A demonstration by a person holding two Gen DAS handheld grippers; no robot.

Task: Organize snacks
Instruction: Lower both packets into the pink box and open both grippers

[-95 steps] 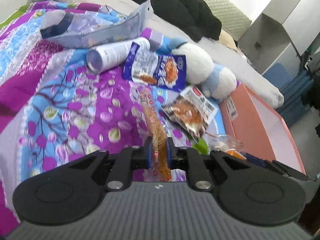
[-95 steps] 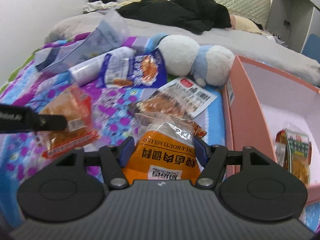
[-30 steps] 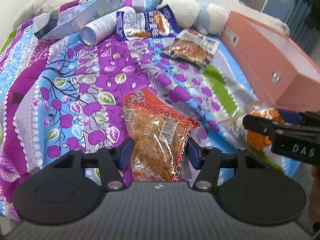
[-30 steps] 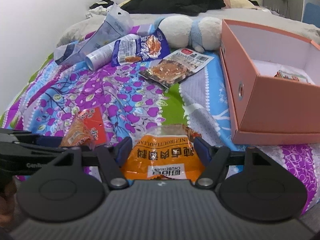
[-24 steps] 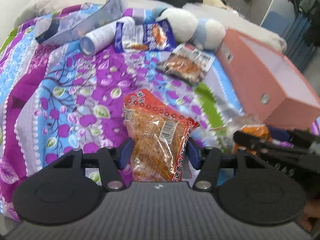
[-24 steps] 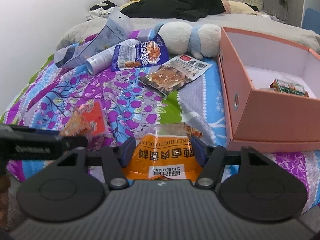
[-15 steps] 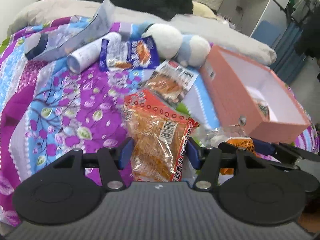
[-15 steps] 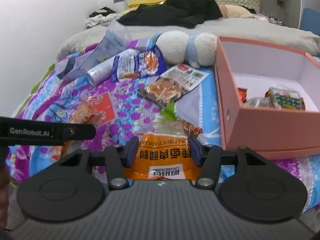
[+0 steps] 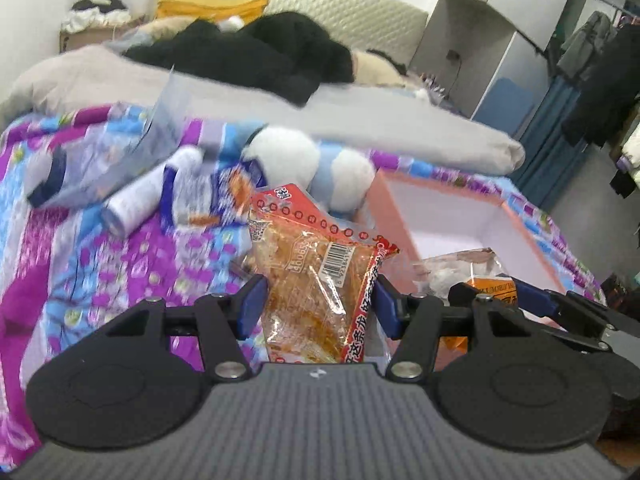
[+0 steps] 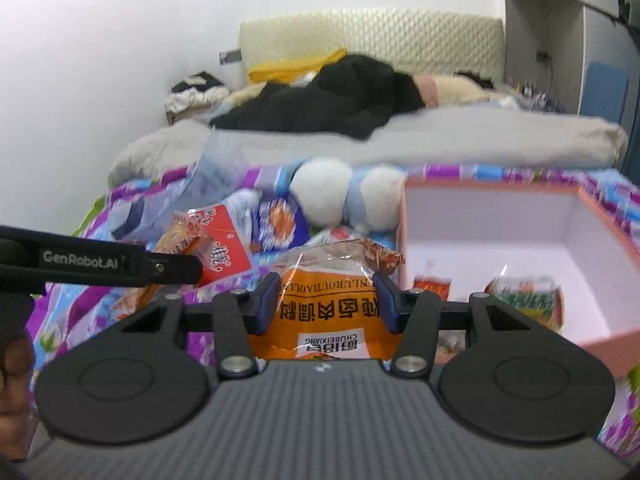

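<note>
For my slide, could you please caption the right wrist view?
Right hand-held gripper grips an orange crinkly snack packet beside the open pink cardboard box.

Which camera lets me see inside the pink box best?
The right wrist view: the pink box lies open toward it, showing two snack packets inside. The left wrist view catches only its far walls; held packets hide the bottom.

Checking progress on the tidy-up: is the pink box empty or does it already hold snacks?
Not empty. The pink box holds at least two packets: a red one and a green one.
</note>
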